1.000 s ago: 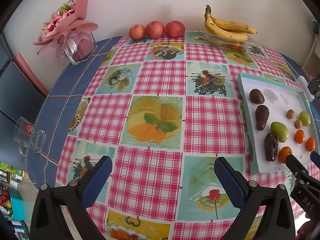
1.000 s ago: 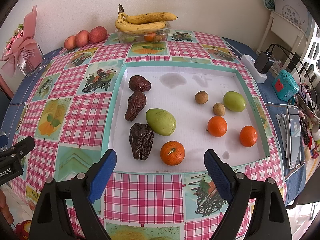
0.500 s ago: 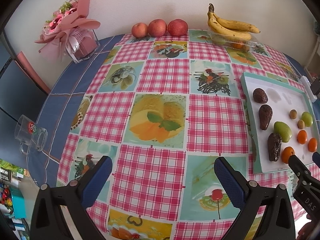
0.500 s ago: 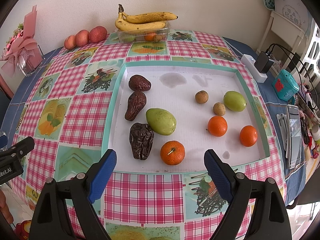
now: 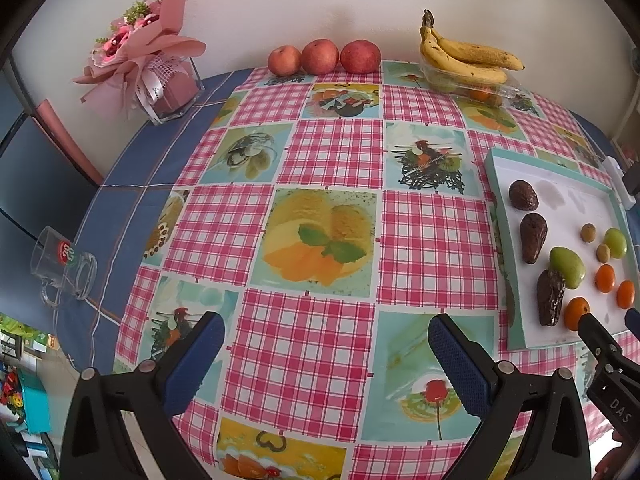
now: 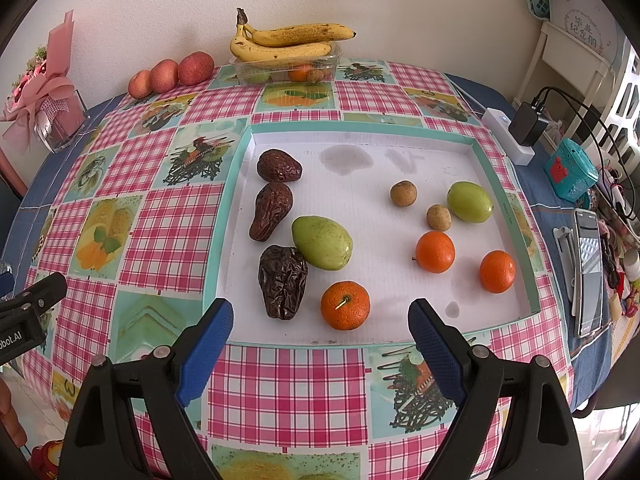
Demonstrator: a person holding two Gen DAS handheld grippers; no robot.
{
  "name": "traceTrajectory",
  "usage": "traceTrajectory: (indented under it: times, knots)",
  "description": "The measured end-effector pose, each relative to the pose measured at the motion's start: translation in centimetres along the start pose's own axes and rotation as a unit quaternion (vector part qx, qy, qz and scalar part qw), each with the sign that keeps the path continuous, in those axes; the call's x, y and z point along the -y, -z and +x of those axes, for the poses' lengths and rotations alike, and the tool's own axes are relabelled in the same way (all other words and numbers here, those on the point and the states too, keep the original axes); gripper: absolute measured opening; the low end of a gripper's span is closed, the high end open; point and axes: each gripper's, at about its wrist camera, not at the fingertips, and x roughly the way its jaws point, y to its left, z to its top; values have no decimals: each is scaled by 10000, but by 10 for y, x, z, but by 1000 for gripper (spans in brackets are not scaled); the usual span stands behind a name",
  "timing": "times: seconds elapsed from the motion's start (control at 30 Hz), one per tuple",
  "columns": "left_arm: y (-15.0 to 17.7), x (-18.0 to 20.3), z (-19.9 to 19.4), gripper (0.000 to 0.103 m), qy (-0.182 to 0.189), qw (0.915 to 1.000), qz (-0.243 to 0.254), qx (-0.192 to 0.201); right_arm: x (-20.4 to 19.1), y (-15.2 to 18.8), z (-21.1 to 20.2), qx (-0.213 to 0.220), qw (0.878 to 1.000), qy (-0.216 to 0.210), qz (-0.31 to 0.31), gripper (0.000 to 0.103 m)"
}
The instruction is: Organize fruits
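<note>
A white tray with a teal rim [image 6: 224, 216] holds three dark dates [image 6: 283, 281], two green fruits [image 6: 322, 242], two small brown fruits [image 6: 403, 193] and three oranges [image 6: 345, 305]. My right gripper [image 6: 320, 320] hovers open over the tray's near edge, and the nearest orange lies just beyond the gap between its fingers. My left gripper [image 5: 324, 344] is open over the checked tablecloth, left of the tray [image 5: 500, 248], with nothing between its fingers. Bananas [image 6: 288, 42] lie on a clear box of fruit [image 6: 288, 70] at the back, next to three red apples [image 6: 172, 74].
A bouquet in a glass vase [image 5: 148, 64] stands at the back left, and a glass mug [image 5: 66, 268] sits near the left table edge. Right of the tray are a power strip with charger [image 6: 516, 132], a teal box [image 6: 570, 170] and a phone [image 6: 588, 272].
</note>
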Motion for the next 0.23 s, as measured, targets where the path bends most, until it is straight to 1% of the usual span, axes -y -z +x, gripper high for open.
traceTrajectory:
  times: [0.23]
  knots:
    - [0, -1, 0, 103, 9, 10000, 4, -2, 0, 0, 0, -2, 10000, 2, -1, 90]
